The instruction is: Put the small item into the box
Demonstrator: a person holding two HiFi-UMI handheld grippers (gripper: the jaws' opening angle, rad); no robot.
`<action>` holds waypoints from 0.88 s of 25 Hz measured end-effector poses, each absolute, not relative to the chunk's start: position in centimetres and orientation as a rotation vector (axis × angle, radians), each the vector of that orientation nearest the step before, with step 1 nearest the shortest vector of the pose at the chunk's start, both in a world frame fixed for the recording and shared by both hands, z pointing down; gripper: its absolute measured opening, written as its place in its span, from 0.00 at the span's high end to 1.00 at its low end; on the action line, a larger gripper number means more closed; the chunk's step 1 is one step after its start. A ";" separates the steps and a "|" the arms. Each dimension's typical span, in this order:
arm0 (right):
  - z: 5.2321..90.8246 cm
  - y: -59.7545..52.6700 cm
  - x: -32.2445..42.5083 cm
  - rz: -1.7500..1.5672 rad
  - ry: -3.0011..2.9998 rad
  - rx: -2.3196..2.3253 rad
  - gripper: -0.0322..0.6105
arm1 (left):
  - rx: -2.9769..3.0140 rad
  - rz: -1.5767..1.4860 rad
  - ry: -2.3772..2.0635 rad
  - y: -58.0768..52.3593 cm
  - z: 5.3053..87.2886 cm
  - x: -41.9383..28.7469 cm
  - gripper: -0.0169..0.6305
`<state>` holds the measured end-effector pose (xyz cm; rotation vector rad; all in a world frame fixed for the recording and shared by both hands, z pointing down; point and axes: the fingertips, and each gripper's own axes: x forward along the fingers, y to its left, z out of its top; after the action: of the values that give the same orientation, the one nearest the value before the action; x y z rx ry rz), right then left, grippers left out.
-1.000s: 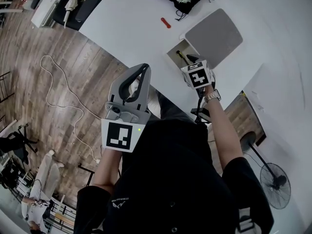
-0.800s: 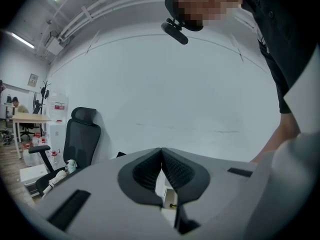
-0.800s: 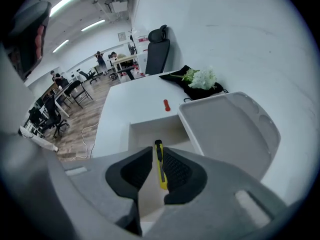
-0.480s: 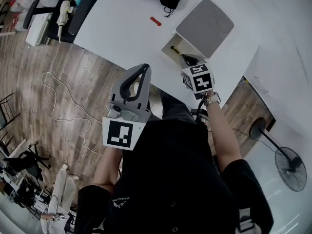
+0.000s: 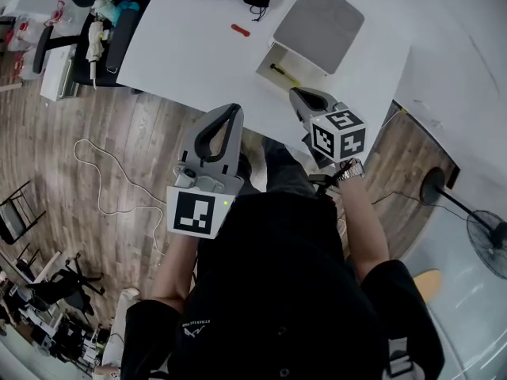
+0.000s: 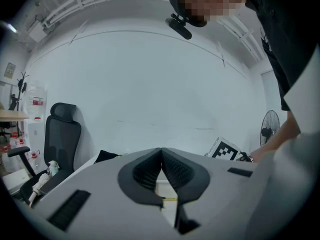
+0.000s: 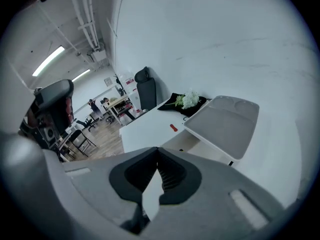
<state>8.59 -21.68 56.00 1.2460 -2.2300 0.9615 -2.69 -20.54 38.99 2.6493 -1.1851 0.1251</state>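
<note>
Plainly the left tongs (image 5: 231,111) and right tongs (image 5: 295,93) are closed, empty, before one box (image 5: 266,57) and one red item (image 5: 240,30).

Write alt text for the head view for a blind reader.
A person in black holds grey left tongs and grey right tongs, both shut, by the edge of a white table. On it sit an open white box with a grey lid and a small red item.

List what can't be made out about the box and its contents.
- Box interior: in the right gripper view, the right gripper hides most of it.
- Dark-and-yellow thing in the box: head view, too small to identify.
- Red item on the table: too small to name in any view.
</note>
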 end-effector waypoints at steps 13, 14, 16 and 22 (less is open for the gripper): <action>48.6 -16.2 7.4 0.900 -2.377 1.491 0.94 | 2.722 0.114 -1.105 -14.9 38.0 -5.7 0.97; 47.8 -15.8 7.2 0.884 -2.392 1.499 0.94 | 2.727 0.113 -1.102 -14.6 37.9 -5.9 0.97; 46.3 -15.1 6.6 0.844 -2.418 1.512 0.94 | 2.740 0.109 -1.093 -14.1 37.6 -6.4 0.97; 42.9 -12.5 4.6 0.756 -2.488 1.527 0.94 | 2.779 0.082 -1.082 -12.4 36.6 -7.8 0.97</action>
<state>4.61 -12.54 42.85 1.5268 -2.4878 0.7560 -7.83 -12.40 36.57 2.7788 -1.0820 0.0815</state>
